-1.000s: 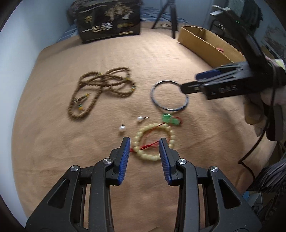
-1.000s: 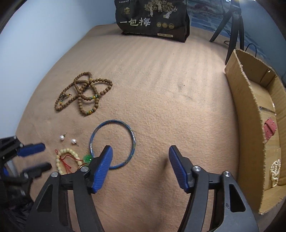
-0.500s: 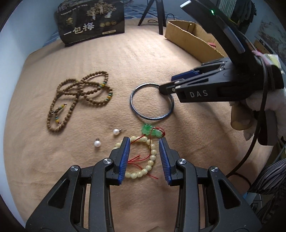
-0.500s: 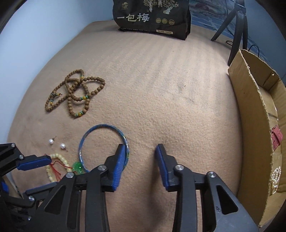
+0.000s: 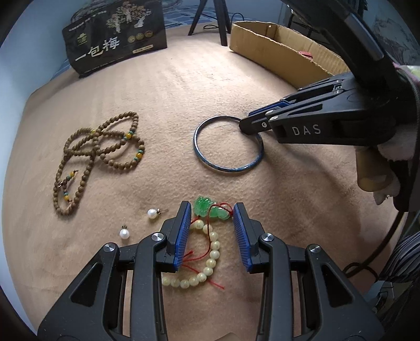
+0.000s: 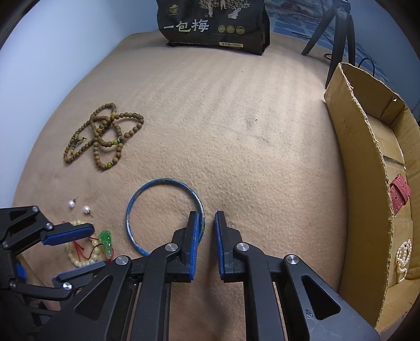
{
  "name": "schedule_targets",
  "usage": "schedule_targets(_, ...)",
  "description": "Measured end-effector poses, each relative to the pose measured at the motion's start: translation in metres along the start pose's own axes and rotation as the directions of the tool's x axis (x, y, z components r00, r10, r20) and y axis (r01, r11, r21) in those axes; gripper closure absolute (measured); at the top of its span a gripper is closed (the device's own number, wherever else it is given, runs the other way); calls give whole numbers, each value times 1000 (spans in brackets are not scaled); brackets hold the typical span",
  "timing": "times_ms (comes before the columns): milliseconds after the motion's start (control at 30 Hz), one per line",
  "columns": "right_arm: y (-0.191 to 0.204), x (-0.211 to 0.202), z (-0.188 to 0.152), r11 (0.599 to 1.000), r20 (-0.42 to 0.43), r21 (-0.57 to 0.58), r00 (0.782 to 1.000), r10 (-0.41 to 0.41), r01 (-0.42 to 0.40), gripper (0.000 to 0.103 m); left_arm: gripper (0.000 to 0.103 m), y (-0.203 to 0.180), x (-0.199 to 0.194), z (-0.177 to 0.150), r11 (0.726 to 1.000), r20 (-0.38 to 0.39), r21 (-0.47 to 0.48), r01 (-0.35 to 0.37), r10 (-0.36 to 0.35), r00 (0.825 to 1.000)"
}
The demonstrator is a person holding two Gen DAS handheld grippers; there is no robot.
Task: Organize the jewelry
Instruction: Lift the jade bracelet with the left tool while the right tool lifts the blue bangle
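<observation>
My left gripper (image 5: pixel 211 209) is open over a cream bead bracelet (image 5: pixel 207 270) with red cord and a green jade pendant (image 5: pixel 208 209); its fingers straddle them. My right gripper (image 6: pixel 208 223) is nearly closed, with a small gap, around the near right edge of a blue bangle (image 6: pixel 147 195) that lies flat on the tan cloth. The bangle (image 5: pixel 210 162) and the right gripper (image 5: pixel 249 126) also show in the left wrist view. The cream bracelet (image 6: pixel 78 255) and left gripper (image 6: pixel 76 251) show at lower left in the right wrist view.
A brown wooden bead necklace (image 5: pixel 97 147) lies at the left. Two pearl earrings (image 5: pixel 152 213) (image 5: pixel 124 233) lie near the left gripper. A cardboard box (image 6: pixel 367 183) at the right holds a red strap (image 6: pixel 399 192) and pearls (image 6: pixel 403 258). A black bag (image 6: pixel 212 23) and tripod (image 6: pixel 338 28) stand behind.
My right gripper closed from wide open to a narrow gap around the bangle's edge. My left gripper moved forward over the cream bracelet toward the green pendant.
</observation>
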State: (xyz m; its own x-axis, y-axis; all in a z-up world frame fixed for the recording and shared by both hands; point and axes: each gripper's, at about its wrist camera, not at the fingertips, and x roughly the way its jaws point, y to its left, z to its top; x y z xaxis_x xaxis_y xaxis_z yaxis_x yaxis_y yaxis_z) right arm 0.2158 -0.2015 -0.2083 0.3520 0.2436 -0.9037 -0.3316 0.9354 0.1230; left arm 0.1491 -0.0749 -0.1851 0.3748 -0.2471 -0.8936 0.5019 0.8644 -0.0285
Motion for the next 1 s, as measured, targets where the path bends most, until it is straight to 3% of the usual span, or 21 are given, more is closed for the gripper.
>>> schedule_targets(467,-1,-1,1,1000,-3,7,1000,2,-2,93,71,-2,10,-6,999,8,46,10,-11,1000)
schedule_targets(667,4,-2,0,1000,8,-6,1000,-2,2,100,72,-5,10,-7,999,16,47,-11,10,1000)
schedule_targets(1000,12,-27,3,997,72,-2,995,71,-71,100,72,4,-4,-10,999,55,-6,-35,35,998)
